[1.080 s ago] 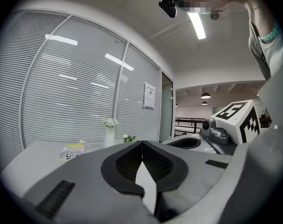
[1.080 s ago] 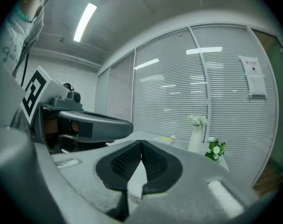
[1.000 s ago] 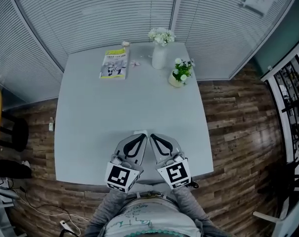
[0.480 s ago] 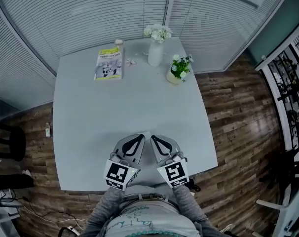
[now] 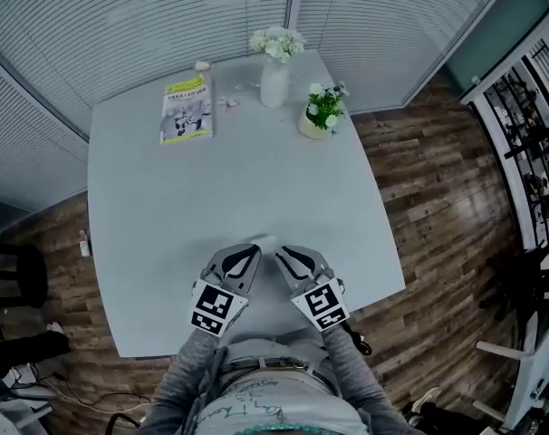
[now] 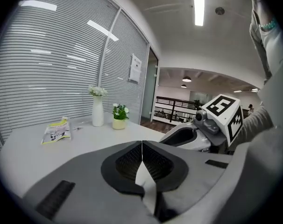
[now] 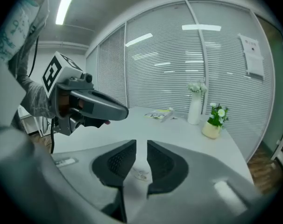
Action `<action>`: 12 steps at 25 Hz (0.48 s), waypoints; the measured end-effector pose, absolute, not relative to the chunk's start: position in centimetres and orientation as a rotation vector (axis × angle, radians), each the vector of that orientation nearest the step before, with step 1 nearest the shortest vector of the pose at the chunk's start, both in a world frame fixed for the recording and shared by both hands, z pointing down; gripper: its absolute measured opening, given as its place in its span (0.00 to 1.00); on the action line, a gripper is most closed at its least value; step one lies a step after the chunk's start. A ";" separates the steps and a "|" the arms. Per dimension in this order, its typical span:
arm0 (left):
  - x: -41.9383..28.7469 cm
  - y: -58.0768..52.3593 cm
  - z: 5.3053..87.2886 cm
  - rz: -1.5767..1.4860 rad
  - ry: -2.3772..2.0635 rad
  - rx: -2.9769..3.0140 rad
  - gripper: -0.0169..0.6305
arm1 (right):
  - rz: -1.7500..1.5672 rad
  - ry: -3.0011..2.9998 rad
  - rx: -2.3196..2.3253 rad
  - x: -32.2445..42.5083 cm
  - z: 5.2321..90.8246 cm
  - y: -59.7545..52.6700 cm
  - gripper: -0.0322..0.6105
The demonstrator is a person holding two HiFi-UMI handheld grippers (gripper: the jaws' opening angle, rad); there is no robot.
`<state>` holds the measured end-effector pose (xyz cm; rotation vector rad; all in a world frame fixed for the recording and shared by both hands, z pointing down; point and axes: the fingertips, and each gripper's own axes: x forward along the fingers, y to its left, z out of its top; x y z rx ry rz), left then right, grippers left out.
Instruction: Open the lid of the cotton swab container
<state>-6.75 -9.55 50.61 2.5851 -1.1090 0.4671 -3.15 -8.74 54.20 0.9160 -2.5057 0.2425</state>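
The right gripper (image 7: 141,143) has its jaws a little apart; they have just been opening. Through the narrow gap shows the cotton swab container (image 7: 140,174), small and clear, lying on the table (image 5: 238,188) beneath the tips. The pads are not pressing on it. The left gripper (image 6: 141,143) has its jaws closed together, edge to edge, with nothing held between them.

In the head view both grippers sit at the near edge of the table, angled inward so that their tips come close together. The container appears there as a small pale shape (image 5: 265,240) just past the two tips and between them. Its lid is too small to make out in any view. Each gripper shows close beside the other in the other's view, the square-marked cubes at their rear ends. The person's grey sleeves (image 5: 188,374) run back from them.

The other things stand well apart at the far side of the table. A booklet (image 5: 186,109) with a yellow-green cover lies flat at the far left. A white vase (image 5: 274,80) of white flowers stands by the far edge, and a small pot plant (image 5: 318,116) is just to its right. Behind the table is a wall of closed blinds (image 5: 166,16), and wooden floor (image 5: 438,207) lies around it.
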 end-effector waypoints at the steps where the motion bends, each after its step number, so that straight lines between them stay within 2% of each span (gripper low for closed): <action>1: -6.8 -9.5 51.2 0.492 -1.092 2.585 0.03 | 0.264 -2.497 0.901 -3.2 54.9 -8.5 0.16; 5: -6.8 -9.5 53.8 0.595 -1.013 2.579 0.03 | 0.306 -2.453 0.854 -3.2 57.9 -8.3 0.20; 12: -6.7 -9.9 56.9 0.699 -0.917 2.546 0.12 | 0.389 -2.441 0.779 -3.0 61.5 -8.4 0.32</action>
